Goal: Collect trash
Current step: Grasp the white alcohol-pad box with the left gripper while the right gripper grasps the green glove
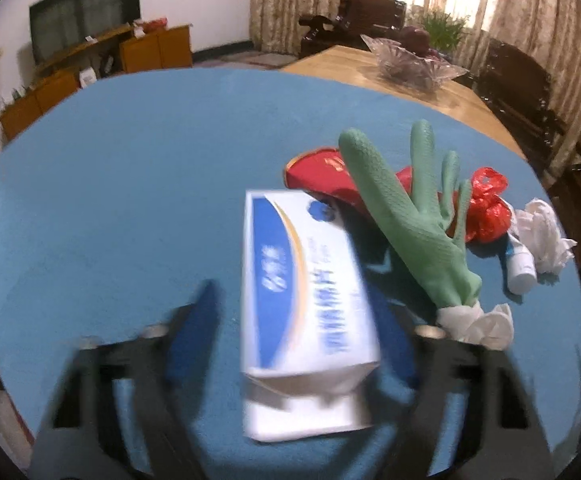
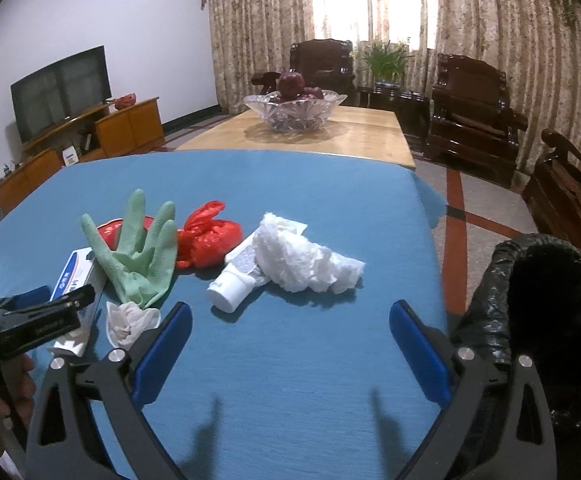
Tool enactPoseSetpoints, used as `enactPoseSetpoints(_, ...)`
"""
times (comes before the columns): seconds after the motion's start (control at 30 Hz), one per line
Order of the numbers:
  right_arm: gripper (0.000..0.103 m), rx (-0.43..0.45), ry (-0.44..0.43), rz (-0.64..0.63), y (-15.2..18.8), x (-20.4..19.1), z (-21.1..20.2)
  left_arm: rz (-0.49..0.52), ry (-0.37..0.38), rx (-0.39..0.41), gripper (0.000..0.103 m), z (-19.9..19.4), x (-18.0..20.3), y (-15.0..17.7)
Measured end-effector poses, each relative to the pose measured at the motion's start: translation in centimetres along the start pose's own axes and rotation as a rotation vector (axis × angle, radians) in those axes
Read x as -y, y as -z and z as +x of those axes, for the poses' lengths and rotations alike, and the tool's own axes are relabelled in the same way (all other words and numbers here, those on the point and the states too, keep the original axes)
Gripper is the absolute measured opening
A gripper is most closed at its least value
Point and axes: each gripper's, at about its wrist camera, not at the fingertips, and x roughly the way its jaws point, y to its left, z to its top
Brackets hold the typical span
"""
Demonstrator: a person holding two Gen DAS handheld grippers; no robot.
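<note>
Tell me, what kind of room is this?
It looks like a living room in someone's home. There's a television on a wooden cabinet, big dark wooden armchairs by long curtains, and a glass bowl of fruit on a wooden table.

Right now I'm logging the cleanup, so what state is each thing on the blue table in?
white and blue box: between the left gripper's fingers, one end open.
green glove: lying limp, partly over the box.
red bag: knotted shut.
white tube: capped, on its side.
large tissue: crumpled.
small tissue: crumpled.
right gripper: open, empty.
black bin bag: mouth open.
</note>
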Motion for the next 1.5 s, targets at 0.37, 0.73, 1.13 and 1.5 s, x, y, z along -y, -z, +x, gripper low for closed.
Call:
enactPoseSetpoints(0.37,0.089,0.007,-0.083,-0.037,0.5,-4.9,0.5,0.028,-0.030,0.044,0.053,-3.0,-2.1,1.8)
enactPoseSetpoints(0.73,0.056,-0.042,-0.143,-0.112,2.2,-10.3,2.0,-0.034,-0.079,0.057,0.053,-3.9,-5.5,2.0)
enactPoseSetpoints(1.13,0.009,-0.091,-0.223,-0.113,2.4,-9.8,2.0,-0.038,-0.067,0.052,0.053,-4.2,-5.6,1.8)
enactPoseSetpoints(1.5,0.038,-0.080,-0.210,-0.148,1.2,-10.2,2.5,-0.015,-0.074,0.068,0.053,-4.6,-5.2,1.4)
